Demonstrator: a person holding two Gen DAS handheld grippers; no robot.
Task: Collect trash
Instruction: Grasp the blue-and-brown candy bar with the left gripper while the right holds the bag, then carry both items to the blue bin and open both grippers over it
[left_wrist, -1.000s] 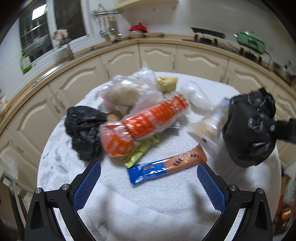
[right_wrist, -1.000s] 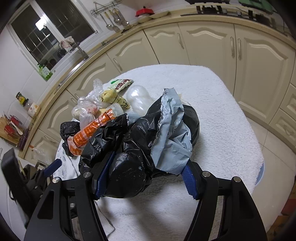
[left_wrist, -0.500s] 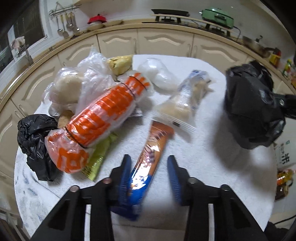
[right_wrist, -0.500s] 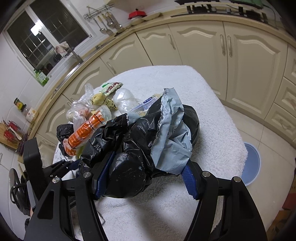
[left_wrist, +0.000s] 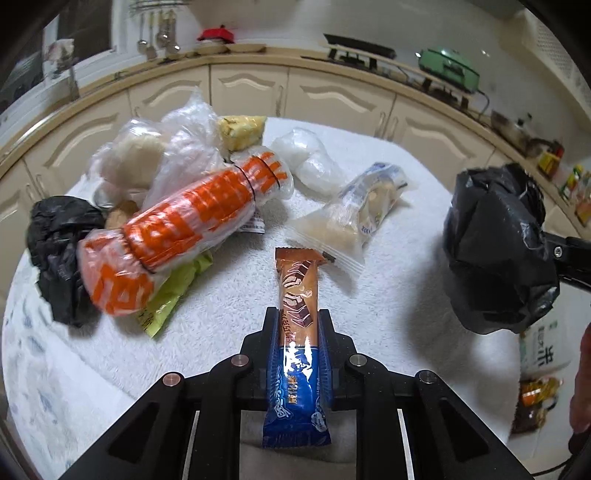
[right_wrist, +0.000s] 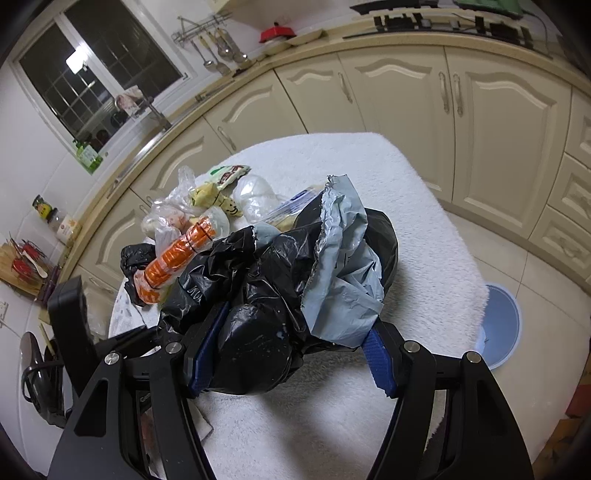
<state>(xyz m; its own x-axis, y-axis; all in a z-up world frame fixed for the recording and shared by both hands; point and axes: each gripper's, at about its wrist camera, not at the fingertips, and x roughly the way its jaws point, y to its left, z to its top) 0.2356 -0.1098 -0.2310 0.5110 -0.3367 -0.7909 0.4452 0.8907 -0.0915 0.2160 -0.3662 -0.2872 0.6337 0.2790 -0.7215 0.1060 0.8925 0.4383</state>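
My left gripper (left_wrist: 297, 325) is shut on an orange and blue snack bar wrapper (left_wrist: 298, 295), held just above the white towel-covered table (left_wrist: 388, 302). My right gripper (right_wrist: 288, 354) is shut on a black trash bag (right_wrist: 258, 295) with a grey plastic piece (right_wrist: 343, 266) sticking out; the bag also shows in the left wrist view (left_wrist: 498, 251), lifted over the table's right side. More trash lies at the far left: an orange and white bag (left_wrist: 177, 236), a clear pastry packet (left_wrist: 354, 214), a green wrapper (left_wrist: 166, 299) and a black bag (left_wrist: 59, 251).
Clear plastic bags (left_wrist: 155, 158), a yellow packet (left_wrist: 240, 129) and a white bundle (left_wrist: 310, 158) lie at the table's back. Cream cabinets (left_wrist: 332, 99) curve behind. A blue lid (right_wrist: 502, 325) lies on the floor to the right of the table.
My left gripper has shut fully on the snack bar wrapper, turned it straight along the fingers and lifted it. The right gripper keeps hold of the black bag.
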